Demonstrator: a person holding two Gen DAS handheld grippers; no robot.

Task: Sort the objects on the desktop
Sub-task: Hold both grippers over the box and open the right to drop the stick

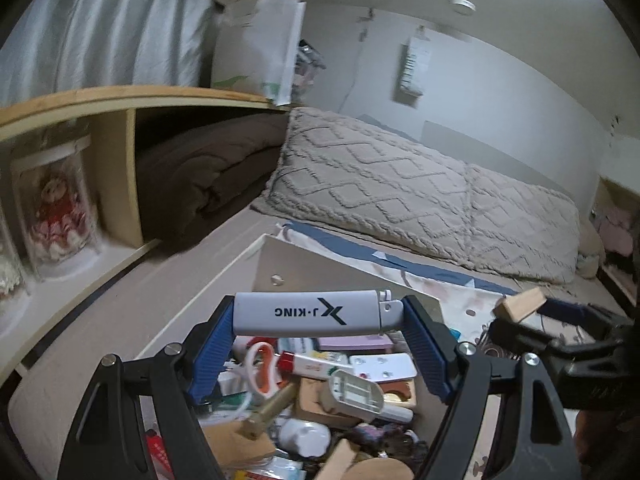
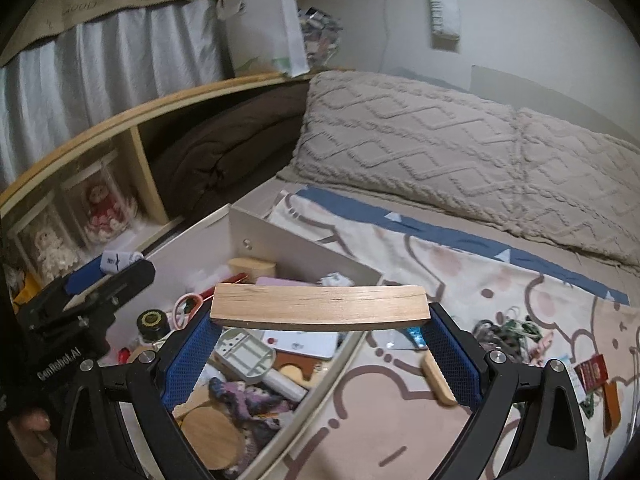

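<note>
The white lighter (image 1: 310, 313) was pinched end to end between the blue fingers (image 1: 214, 350) of the left gripper (image 1: 316, 316), up in the air over the full white box (image 2: 304, 240). The flat wood block (image 2: 320, 307) was held the same way, by its two short ends, in the right gripper (image 2: 320, 320), above the near corner of that box. The box sat on the bed, on a printed sheet (image 2: 460, 280), with a knitted pillow (image 2: 460, 152) behind it. I think the step was carrying both things out to the sheet, where small things like a wooden comb (image 2: 438, 380) already lay. To do it well, each grip should stay tight and level, since a hold on the ends alone can slip. Each thing should go low over a bare spot before the fingers let go, well apart from the other gripper.
</note>
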